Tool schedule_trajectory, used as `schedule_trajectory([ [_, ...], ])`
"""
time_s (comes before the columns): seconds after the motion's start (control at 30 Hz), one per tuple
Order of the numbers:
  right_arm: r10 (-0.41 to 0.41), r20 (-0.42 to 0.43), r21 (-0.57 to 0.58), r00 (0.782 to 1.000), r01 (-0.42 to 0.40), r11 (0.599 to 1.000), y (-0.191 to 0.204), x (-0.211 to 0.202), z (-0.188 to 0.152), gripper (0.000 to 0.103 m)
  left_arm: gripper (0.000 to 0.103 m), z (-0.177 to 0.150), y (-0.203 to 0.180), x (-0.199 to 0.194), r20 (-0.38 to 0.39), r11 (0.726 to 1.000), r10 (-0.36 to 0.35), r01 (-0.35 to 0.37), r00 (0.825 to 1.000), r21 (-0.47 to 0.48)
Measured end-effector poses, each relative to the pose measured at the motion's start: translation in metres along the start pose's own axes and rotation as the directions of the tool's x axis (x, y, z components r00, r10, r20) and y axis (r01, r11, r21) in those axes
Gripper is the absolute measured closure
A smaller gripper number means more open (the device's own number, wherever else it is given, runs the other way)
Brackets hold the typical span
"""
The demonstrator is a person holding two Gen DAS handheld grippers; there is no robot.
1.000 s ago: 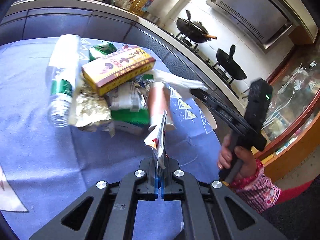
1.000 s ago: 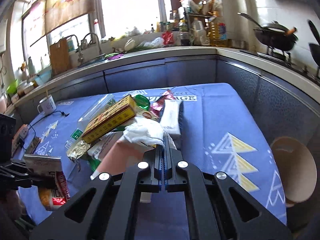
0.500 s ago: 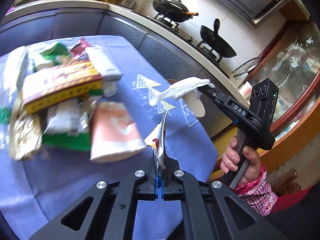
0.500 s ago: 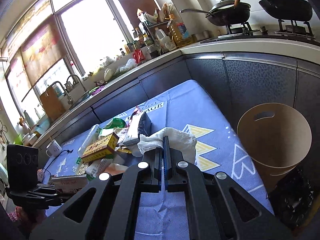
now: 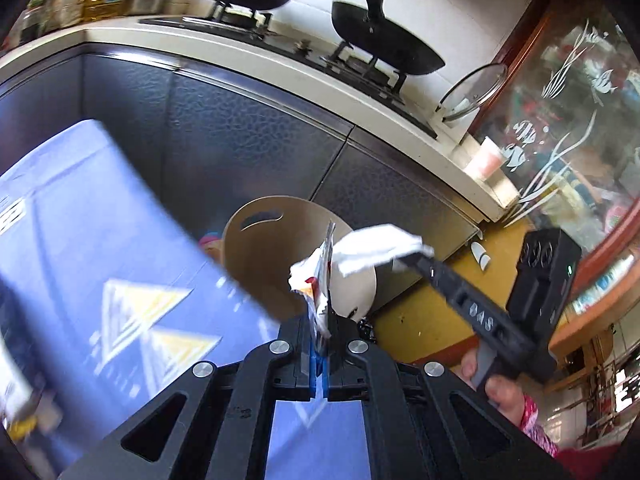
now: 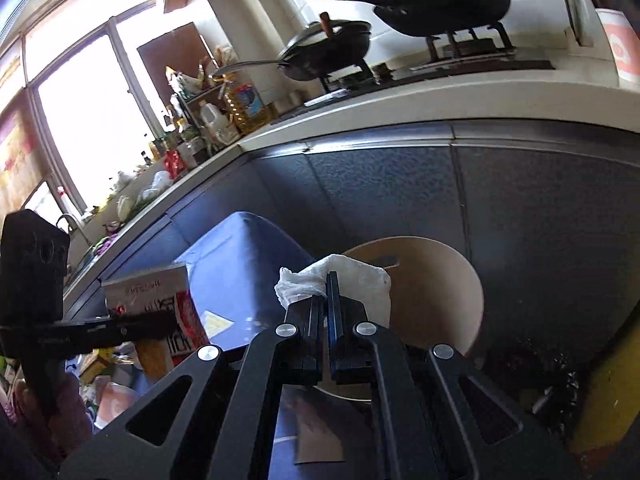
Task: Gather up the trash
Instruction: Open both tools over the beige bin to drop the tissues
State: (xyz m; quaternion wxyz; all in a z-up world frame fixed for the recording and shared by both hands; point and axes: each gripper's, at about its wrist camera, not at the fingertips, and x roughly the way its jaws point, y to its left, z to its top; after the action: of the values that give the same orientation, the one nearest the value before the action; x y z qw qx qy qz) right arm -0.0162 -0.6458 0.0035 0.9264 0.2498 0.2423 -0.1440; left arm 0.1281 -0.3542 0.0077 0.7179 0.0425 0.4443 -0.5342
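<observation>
My left gripper [image 5: 319, 336] is shut on a flat red-and-white snack wrapper [image 5: 320, 280], held edge-on above the table's corner. My right gripper [image 6: 330, 296] is shut on a crumpled white tissue [image 6: 320, 280]; it also shows in the left wrist view [image 5: 376, 246], over the bin. The round tan trash bin [image 5: 264, 248] stands on the floor just past the blue tablecloth [image 5: 80, 240]; in the right wrist view the bin [image 6: 436, 292] lies right behind the tissue. The left gripper with its wrapper [image 6: 176, 316] shows at the left of the right wrist view.
Dark cabinet fronts [image 5: 240, 128] and a counter with a stove and black woks [image 5: 384, 48] run behind the bin. A dark trash bag [image 6: 540, 376] lies on the floor right of the bin. More trash [image 6: 108, 384] sits on the table at lower left.
Both grippers have swung right, away from the trash pile, to the table's corner by the bin. The tissue now hangs over the bin's mouth. Both grips are unchanged.
</observation>
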Motion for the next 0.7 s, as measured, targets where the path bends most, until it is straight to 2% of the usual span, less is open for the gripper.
schedule_trajectory([
  [0.07, -0.021, -0.034, 0.013, 0.999, 0.021, 1.0, -0.013, 0.008, -0.003, 0.097, 0.101, 0.016, -0.004, 0.029, -0.024, 0.999, 0.036, -0.035, 0.999, 0.021],
  [0.1, -0.025, -0.053, 0.02, 0.998, 0.026, 0.999, -0.017, 0.015, -0.001, 0.084, 0.1, 0.021, -0.006, 0.041, -0.034, 0.998, 0.051, -0.05, 0.998, 0.023],
  [0.13, -0.026, -0.063, 0.03, 0.998, 0.028, 0.999, -0.021, 0.017, -0.005, 0.058, 0.098, 0.025, -0.004, 0.057, -0.055, 0.998, 0.069, -0.068, 0.996, 0.018],
  [0.17, -0.028, -0.06, 0.034, 0.998, 0.03, 0.999, -0.021, 0.02, -0.003, 0.046, 0.09, 0.028, -0.004, 0.068, -0.071, 0.997, 0.081, -0.081, 0.994, 0.009],
  [0.2, -0.033, -0.049, 0.032, 0.998, 0.034, 0.999, -0.021, 0.021, -0.002, 0.036, 0.064, 0.029, -0.001, 0.079, -0.095, 0.995, 0.102, -0.103, 0.99, -0.005],
  [0.23, -0.034, -0.043, 0.023, 0.998, 0.035, 0.999, -0.02, 0.019, -0.004, 0.036, 0.053, 0.028, 0.001, 0.084, -0.105, 0.992, 0.123, -0.125, 0.987, -0.014],
  [0.3, -0.036, -0.027, 0.013, 0.999, 0.036, 0.999, -0.018, 0.014, -0.006, 0.036, 0.058, 0.026, 0.002, 0.085, -0.103, 0.991, 0.127, -0.131, 0.986, -0.033],
  [0.4, -0.011, 0.012, 0.029, 1.0, 0.011, 1.0, -0.01, 0.003, -0.004, 0.036, 0.058, 0.02, 0.001, 0.067, -0.065, 0.993, 0.105, -0.109, 0.992, -0.054],
  [0.5, 0.031, 0.037, 0.043, 0.999, -0.032, 0.999, 0.002, -0.006, -0.004, 0.037, 0.058, 0.008, -0.007, 0.029, 0.015, 0.996, 0.082, -0.081, 0.997, -0.046],
  [0.57, 0.074, 0.038, 0.049, 0.997, -0.076, 0.996, 0.016, -0.009, -0.007, 0.042, 0.058, -0.01, -0.012, -0.002, 0.059, 0.997, 0.076, -0.074, 0.995, -0.025],
  [0.7, 0.184, -0.026, 0.036, 0.983, -0.183, 0.982, 0.052, 0.001, -0.024, 0.052, 0.058, -0.054, -0.012, -0.053, 0.099, 0.995, 0.094, -0.095, 0.991, 0.015],
])
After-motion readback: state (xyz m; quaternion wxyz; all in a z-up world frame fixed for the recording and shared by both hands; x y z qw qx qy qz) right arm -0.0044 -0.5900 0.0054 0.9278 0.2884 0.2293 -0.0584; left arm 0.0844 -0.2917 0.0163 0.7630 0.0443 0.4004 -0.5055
